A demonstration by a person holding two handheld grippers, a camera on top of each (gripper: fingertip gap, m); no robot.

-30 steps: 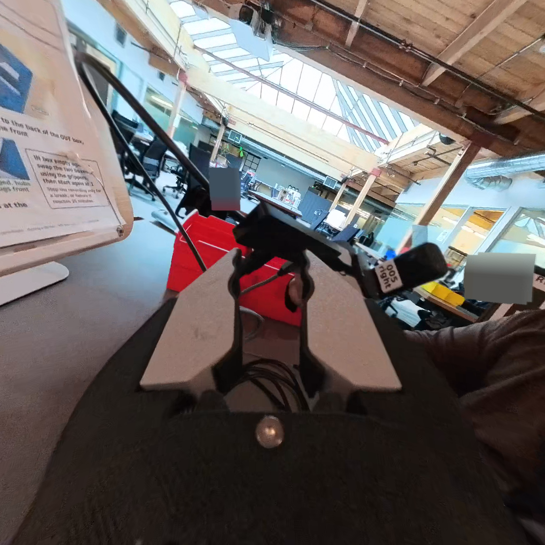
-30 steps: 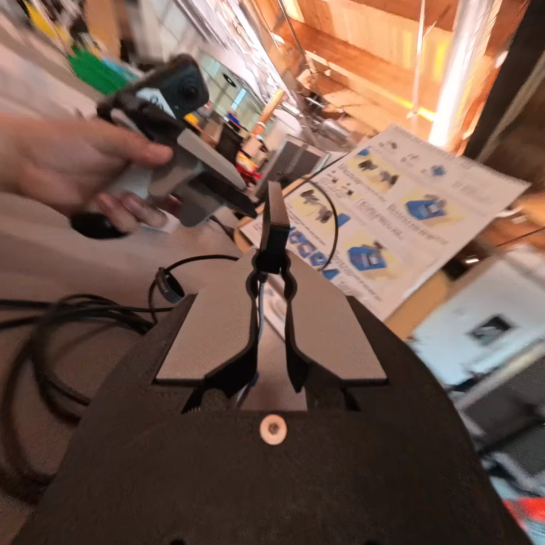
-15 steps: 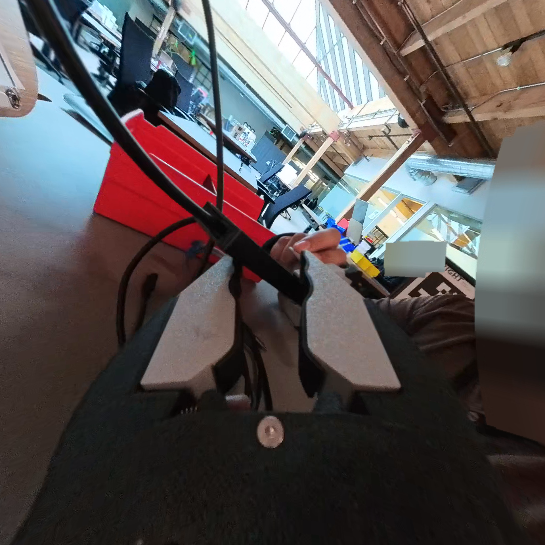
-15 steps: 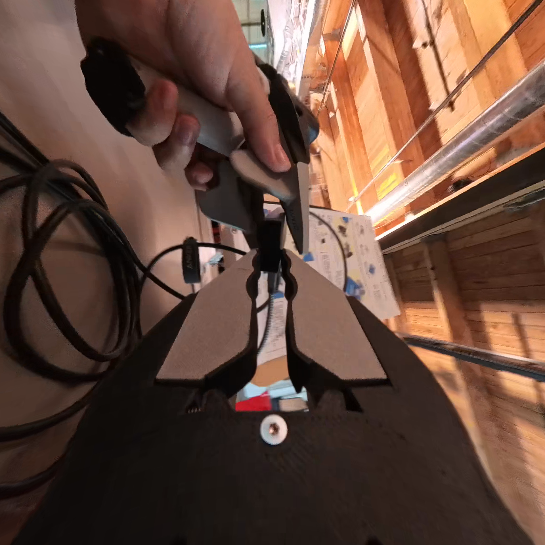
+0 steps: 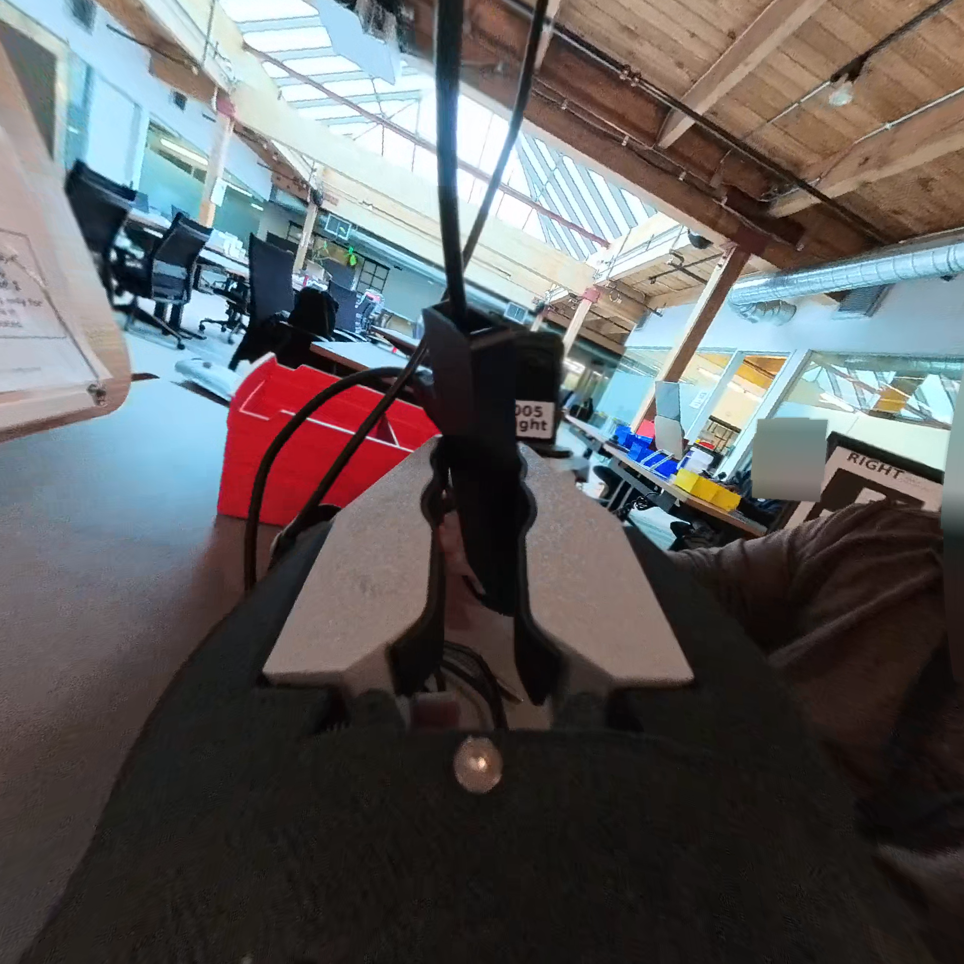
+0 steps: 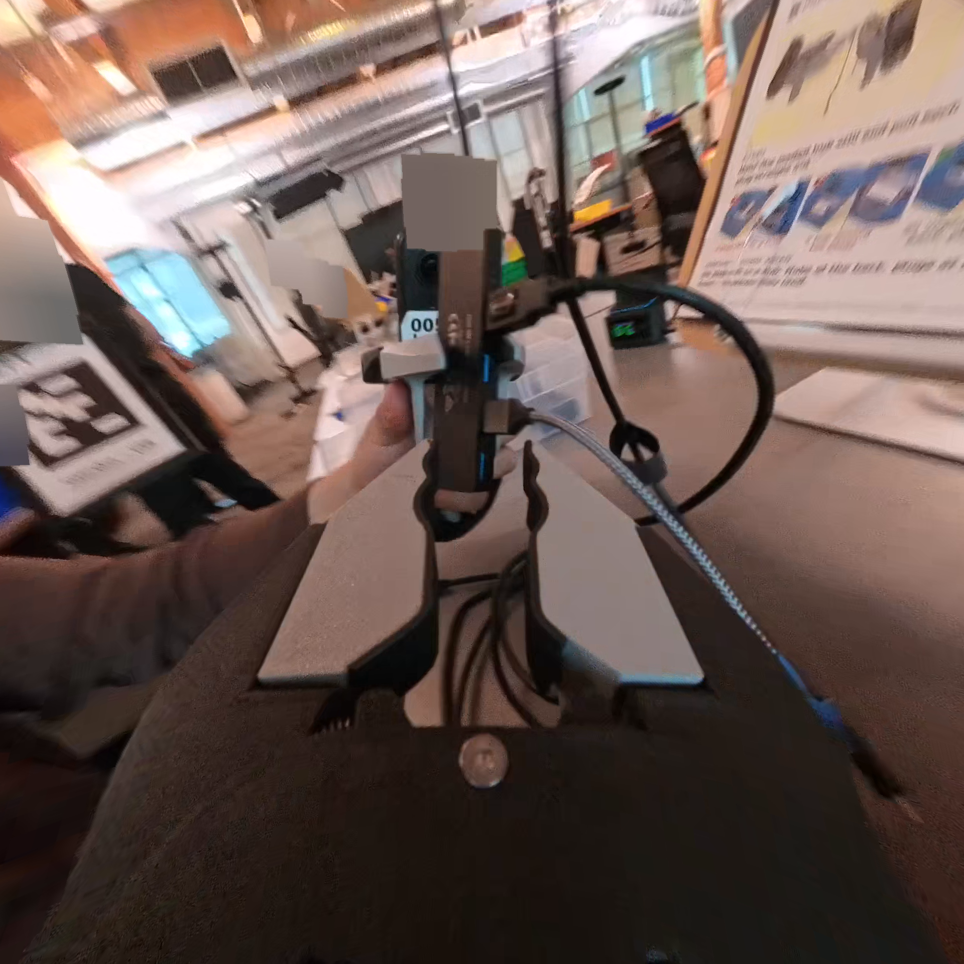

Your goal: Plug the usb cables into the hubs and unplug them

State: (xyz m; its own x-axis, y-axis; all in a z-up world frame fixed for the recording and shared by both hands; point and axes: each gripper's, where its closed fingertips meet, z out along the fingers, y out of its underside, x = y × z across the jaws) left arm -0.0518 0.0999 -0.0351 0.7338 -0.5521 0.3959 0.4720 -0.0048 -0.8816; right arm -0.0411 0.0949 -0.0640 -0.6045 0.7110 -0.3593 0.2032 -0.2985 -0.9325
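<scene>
My left gripper (image 5: 480,459) is shut on a black USB hub (image 5: 469,375) and holds it upright above the table. A black cable (image 5: 448,156) rises from the hub's top. In the right wrist view the same hub (image 6: 459,396) stands on end, clamped farther off by the left gripper's grey fingers (image 6: 404,360). A braided cable's plug (image 6: 501,414) sits in the hub's side, and a black cable (image 6: 730,334) loops from a plug near its top. My right gripper (image 6: 477,464) is open. The hub's lower end stands by its left fingertip, with a gap on the right.
A red bin (image 5: 313,448) stands on the grey table (image 5: 78,521) behind the hub. A board with an instruction sheet (image 6: 834,182) stands at the table's side. Loose black cables (image 6: 480,626) lie below my right jaws. A person's sleeve (image 5: 834,574) is at the right.
My right gripper, shut on the hub's edge before, has opened and let go. My left jaws have closed tighter on the hub, which has turned from slanted to upright.
</scene>
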